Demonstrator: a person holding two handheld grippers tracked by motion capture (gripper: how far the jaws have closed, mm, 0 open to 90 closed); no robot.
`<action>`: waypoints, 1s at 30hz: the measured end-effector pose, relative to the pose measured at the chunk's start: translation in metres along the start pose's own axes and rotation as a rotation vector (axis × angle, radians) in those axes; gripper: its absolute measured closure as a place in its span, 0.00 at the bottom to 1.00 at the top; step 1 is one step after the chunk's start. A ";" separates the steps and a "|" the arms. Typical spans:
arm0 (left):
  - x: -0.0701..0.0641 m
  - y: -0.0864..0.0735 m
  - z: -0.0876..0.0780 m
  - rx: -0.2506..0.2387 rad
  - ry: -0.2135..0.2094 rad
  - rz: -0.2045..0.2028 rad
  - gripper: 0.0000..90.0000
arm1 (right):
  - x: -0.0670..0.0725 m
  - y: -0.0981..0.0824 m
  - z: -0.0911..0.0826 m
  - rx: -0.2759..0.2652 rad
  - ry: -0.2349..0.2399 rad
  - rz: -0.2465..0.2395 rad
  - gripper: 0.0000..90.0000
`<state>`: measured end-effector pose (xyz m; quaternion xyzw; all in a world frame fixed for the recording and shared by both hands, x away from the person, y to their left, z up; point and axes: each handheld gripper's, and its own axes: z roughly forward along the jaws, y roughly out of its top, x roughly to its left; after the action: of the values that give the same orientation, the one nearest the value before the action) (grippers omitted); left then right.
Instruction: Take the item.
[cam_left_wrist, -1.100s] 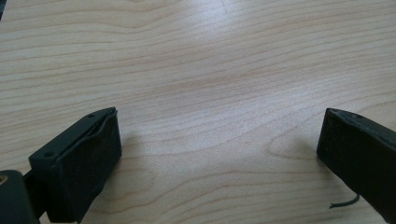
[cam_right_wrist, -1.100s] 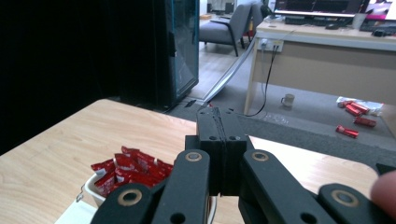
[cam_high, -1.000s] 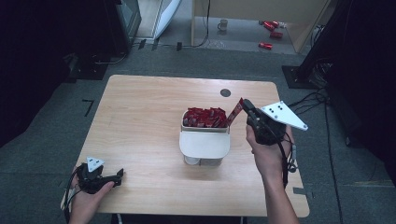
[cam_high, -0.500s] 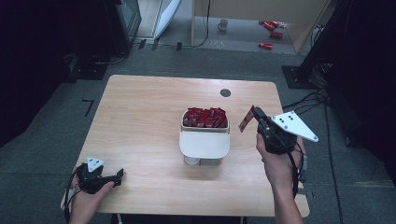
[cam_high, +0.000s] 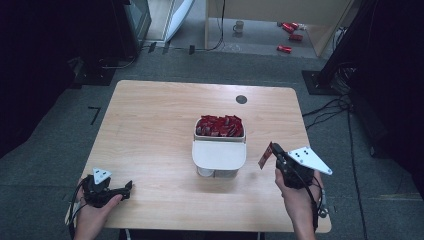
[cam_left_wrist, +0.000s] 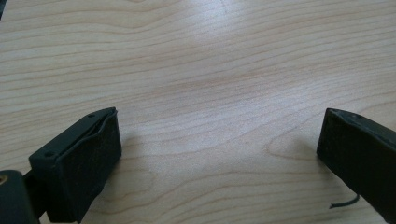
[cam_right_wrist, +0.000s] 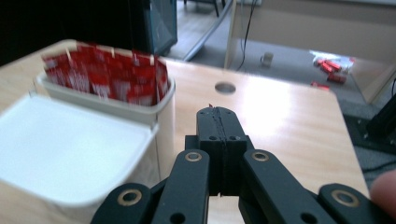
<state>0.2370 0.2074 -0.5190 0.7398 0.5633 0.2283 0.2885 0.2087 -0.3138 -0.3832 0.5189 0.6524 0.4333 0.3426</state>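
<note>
One red packet sits pinched between our right gripper jaws, just right of the white container. Our left gripper rests spread wide on the bare table.

No text, label or number can be read anywhere: the red packets in the white container carry white print, but it is too blurred to make out.

Even overhead light on table, dark surroundings; glare patch on wood, soft-focus packets in right gripper view.
</note>
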 end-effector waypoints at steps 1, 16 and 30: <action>0.000 0.000 0.000 0.000 0.000 0.000 0.00 | -0.001 -0.008 0.003 0.021 -0.001 0.004 1.00; 0.000 0.000 0.000 0.000 0.000 0.000 0.00 | -0.009 -0.008 0.054 0.064 -0.042 -0.018 1.00; 0.000 0.000 0.000 0.000 0.000 0.000 0.00 | -0.023 -0.022 0.136 0.156 -0.046 -0.071 1.00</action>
<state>0.2370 0.2075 -0.5191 0.7398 0.5632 0.2283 0.2888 0.3278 -0.3099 -0.4563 0.5304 0.6941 0.3569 0.3311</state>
